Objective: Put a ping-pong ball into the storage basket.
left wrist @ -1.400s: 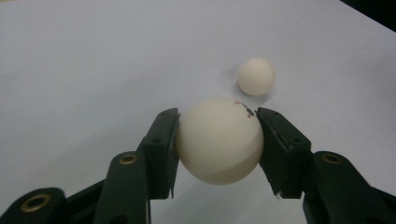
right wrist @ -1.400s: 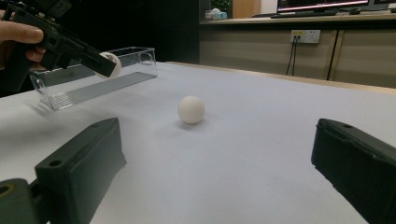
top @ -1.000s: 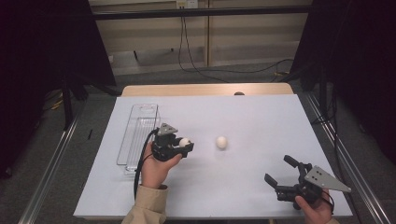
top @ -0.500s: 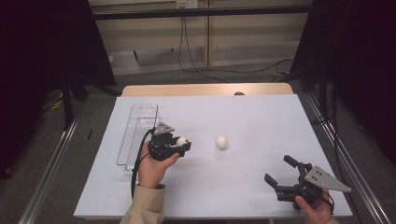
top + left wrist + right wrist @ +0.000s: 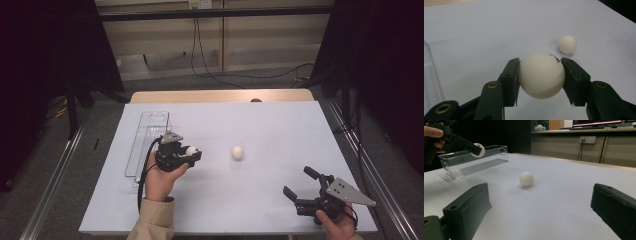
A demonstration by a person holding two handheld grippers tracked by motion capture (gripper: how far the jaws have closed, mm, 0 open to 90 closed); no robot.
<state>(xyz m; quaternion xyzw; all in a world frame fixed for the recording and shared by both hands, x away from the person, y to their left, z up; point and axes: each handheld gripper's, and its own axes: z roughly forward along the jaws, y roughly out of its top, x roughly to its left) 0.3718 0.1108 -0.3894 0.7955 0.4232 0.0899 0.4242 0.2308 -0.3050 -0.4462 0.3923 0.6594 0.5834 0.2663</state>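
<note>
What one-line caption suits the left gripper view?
Left gripper clamps a white ball; a second ball rests beyond.

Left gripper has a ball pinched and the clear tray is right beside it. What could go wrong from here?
The ball sits between the left gripper's jaws on two small contact spots, so it might squirt out. Released high over the narrow clear tray, it could bounce out. The other ball lies loose and might roll if bumped.

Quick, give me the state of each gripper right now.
Left gripper: shut on a white ball, held off the table.
Right gripper: open, holding nothing.
</note>
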